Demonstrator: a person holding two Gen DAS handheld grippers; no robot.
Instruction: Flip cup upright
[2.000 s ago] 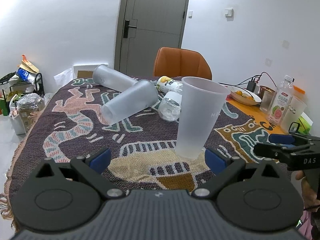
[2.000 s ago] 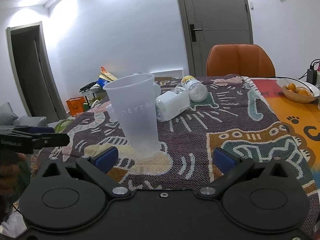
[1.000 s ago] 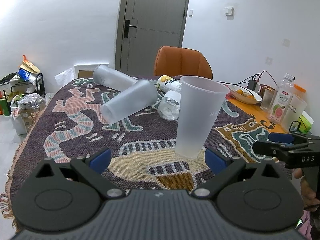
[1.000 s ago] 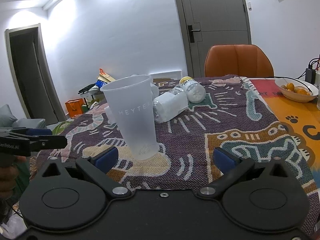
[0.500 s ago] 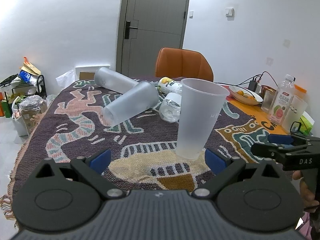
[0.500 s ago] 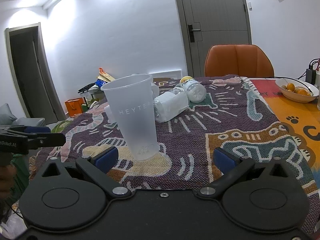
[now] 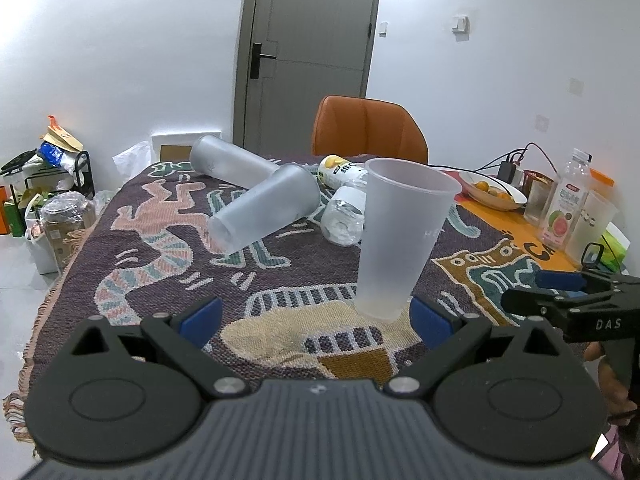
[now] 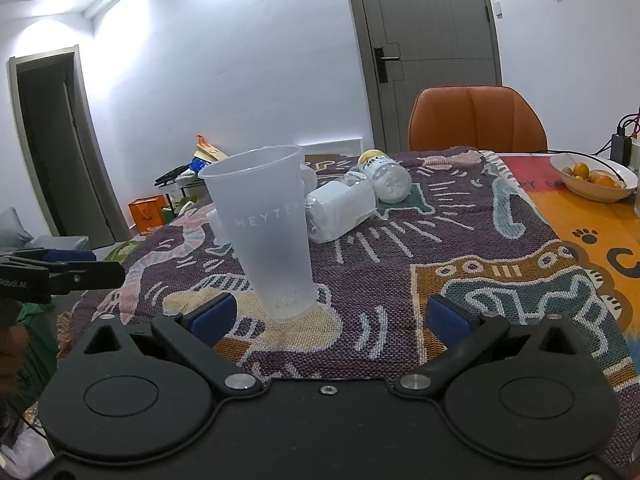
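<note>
Left gripper (image 7: 316,320): ribbed dark-grey housing, black linkage arms, silver pivot screws, blue fingertip pads (image 7: 200,315). Right gripper (image 8: 328,316): smooth black housing, two round discs, blue pads (image 8: 212,317), white "DAS" lettering on side. Skin of holding hand (image 7: 598,350) partly visible.

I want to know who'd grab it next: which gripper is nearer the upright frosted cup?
Roughly equal; perhaps the left gripper, whose right finger sits just beside the base of the cup. The right gripper has the cup ahead, toward its left finger. Both are open.
</note>
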